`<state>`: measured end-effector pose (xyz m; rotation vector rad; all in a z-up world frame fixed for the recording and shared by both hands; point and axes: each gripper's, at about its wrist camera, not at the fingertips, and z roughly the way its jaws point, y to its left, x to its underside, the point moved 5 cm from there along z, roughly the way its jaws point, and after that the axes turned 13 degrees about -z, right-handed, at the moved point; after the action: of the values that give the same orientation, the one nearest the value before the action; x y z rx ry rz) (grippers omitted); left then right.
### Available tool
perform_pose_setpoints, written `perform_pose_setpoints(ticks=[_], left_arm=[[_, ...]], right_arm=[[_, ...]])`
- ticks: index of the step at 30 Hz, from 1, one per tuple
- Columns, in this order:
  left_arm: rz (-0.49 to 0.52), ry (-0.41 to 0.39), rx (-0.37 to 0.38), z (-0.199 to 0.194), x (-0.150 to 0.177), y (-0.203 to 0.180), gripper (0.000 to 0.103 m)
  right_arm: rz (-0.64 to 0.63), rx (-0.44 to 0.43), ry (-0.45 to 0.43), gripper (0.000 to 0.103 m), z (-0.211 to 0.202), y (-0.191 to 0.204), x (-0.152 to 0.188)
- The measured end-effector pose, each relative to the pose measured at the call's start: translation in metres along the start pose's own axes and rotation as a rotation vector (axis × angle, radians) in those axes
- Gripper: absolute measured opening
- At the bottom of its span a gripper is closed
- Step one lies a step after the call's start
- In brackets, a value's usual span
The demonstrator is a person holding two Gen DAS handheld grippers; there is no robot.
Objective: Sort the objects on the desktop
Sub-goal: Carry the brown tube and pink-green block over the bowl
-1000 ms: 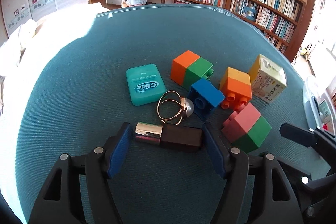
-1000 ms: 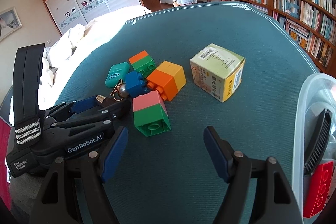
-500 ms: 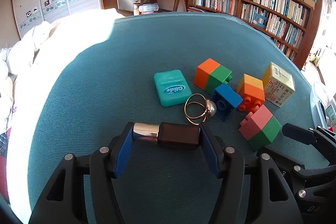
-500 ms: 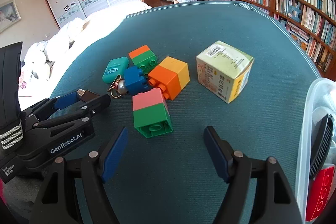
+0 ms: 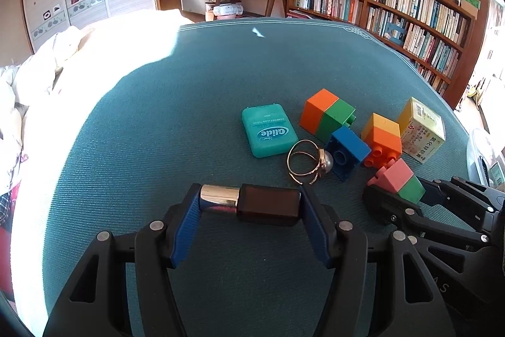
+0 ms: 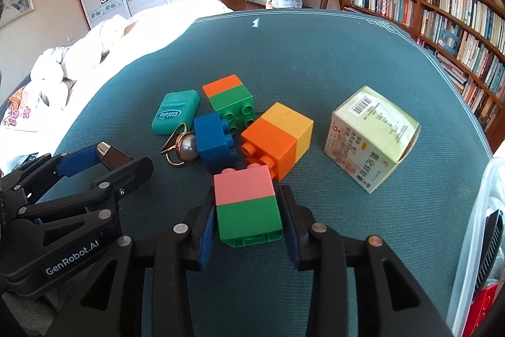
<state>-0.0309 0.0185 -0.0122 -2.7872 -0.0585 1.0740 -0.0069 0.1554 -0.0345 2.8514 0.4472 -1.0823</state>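
Two grips at once: my left gripper [image 5: 249,206] clamps lipstick tube [image 5: 251,204] lower centre; right gripper [image 6: 247,212] closing around pink-green block [image 6: 246,206], centre frame. I'd seat pads squarely before lifting.

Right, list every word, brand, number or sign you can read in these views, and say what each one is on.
"Glide": teal dental floss case, also legible in the right wrist view.
"GenRobot.AI": side of the left gripper.
"5": red numeral on the small carton.
Barcode: top of the carton; its digits are too small to read.
Chinese print on the carton: too blurred to read.
Book spines on the bookshelf: too small to read.
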Motion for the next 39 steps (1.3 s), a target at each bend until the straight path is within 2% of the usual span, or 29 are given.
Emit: perform_pose_setpoints(ticks=[6,24,36,39], left_arm=[[0.009,-0.003,-0.002,-0.005,0.001,-0.002,0.064],[0.069,-0.010,0.007,-0.020,0.004,-0.035,0.064],[0.141,-0.020,0.049,-0.034,0.011,-0.076,0.064],[0.166,-0.022,0.067,-0.038,0.014,-0.088,0.064]], right_arm=[[-0.016,0.019,-0.009,0.037,-0.005,0.002,0.004],[0.108,-0.002,-0.065,0.037,-0.041,-0.031,0.013],[0.166,0.042,-0.106,0.037,-0.067,-0.066,0.023],[0.185,0.077,-0.099,0.037,-0.071,-0.078,0.027]])
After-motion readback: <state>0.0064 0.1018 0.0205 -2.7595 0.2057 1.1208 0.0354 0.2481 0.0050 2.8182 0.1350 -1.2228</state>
